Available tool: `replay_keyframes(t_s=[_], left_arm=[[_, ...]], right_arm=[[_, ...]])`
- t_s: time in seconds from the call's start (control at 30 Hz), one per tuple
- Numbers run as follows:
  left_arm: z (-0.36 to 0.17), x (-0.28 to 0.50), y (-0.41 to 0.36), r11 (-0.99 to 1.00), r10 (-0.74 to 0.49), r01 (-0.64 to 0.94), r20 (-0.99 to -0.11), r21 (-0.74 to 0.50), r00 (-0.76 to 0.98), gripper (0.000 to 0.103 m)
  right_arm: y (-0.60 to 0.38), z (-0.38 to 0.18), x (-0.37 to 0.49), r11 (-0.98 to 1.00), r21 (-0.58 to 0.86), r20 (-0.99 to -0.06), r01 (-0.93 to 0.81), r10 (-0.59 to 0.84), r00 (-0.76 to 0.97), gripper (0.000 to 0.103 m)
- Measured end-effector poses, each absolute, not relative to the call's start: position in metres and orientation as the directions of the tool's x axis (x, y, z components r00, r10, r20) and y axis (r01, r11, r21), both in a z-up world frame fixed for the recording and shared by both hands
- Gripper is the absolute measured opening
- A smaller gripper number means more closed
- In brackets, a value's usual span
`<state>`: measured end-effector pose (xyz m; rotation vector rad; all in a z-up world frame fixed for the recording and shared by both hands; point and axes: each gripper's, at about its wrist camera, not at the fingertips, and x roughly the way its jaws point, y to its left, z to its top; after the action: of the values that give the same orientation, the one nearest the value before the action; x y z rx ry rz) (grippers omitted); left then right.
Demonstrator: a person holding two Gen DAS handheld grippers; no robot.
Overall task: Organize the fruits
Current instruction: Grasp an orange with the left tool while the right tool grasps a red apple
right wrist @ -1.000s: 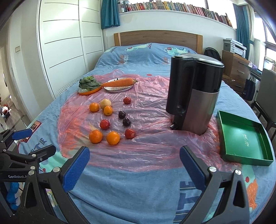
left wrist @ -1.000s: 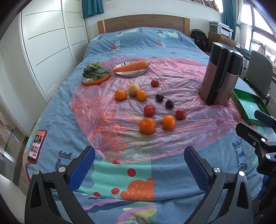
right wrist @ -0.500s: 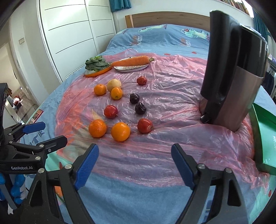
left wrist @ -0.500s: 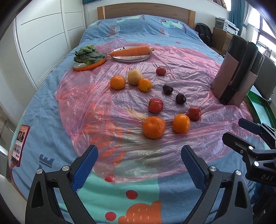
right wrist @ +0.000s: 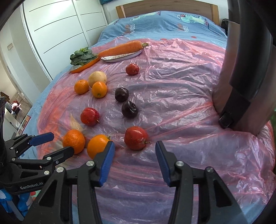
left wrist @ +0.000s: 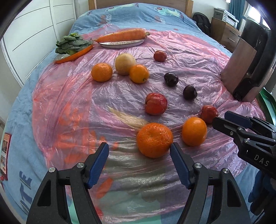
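A bed with a blue cartoon-print cover [left wrist: 172,15] is draped with a crinkled pink plastic sheet [left wrist: 69,96], and fruit lies scattered across the sheet. The left gripper [left wrist: 139,149] hangs low over the near edge of the sheet with its blue-padded jaws spread wide; a bumpy orange [left wrist: 154,140] sits just ahead of them, close to the right pad, not gripped. Beside it, to the right, lies a smoother orange [left wrist: 194,131], and just beyond that a small red fruit [left wrist: 209,112]. The right gripper [right wrist: 135,149] is also spread open, its fingers pointing at that same red fruit [right wrist: 136,137], which lies just in front of the gap between the pads without touching them. Farther back on the sheet are a red apple [left wrist: 155,103], two dark plums [left wrist: 189,92] one behind the other, another small red fruit [left wrist: 160,55], and a cluster of two oranges [left wrist: 101,72] flanking a pale yellow round fruit [left wrist: 125,63]. At the far edge of the sheet, a large carrot [left wrist: 122,35] lies on an oval silver plate [left wrist: 120,45], and leafy greens [left wrist: 71,44] sit on an orange dish [left wrist: 75,55]. A tall metal-and-black appliance [left wrist: 248,65] stands on the sheet's right side, with the edge of a green tray [left wrist: 268,105] behind it.
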<state>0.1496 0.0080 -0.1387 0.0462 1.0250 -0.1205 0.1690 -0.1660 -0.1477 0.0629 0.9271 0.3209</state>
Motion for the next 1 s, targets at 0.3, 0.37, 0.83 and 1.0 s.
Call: replay_keyframes(t_s=[0.3,0.37,0.83,1.0], left_arm=[[-0.156,0.161,-0.003,0.989,-0.097,0.141,-0.867,-0.031,0.488,0.058],[-0.159,0.163,-0.001,0.990,-0.100,0.138,-0.867,-0.037,0.488,0.057],[-0.153,0.166,0.002,0.989,-0.109,0.138,-0.858,-0.045,0.502,0.039],[-0.140,0.160,0.008,0.993,-0.092,0.113,-0.848,-0.038,0.521,0.039]], right_arm=[[-0.157,-0.162,0.187,0.952,0.179,-0.789,-0.248,0.290,0.542,0.068],[-0.155,-0.164,0.190,0.951,0.173,-0.792,-0.256,0.289,0.537,0.065],[-0.155,-0.162,0.189,0.940,0.190,-0.788,-0.285,0.319,0.527,0.051],[-0.158,-0.149,0.178,0.937,0.202,-0.772,-0.286,0.332,0.541,0.051]])
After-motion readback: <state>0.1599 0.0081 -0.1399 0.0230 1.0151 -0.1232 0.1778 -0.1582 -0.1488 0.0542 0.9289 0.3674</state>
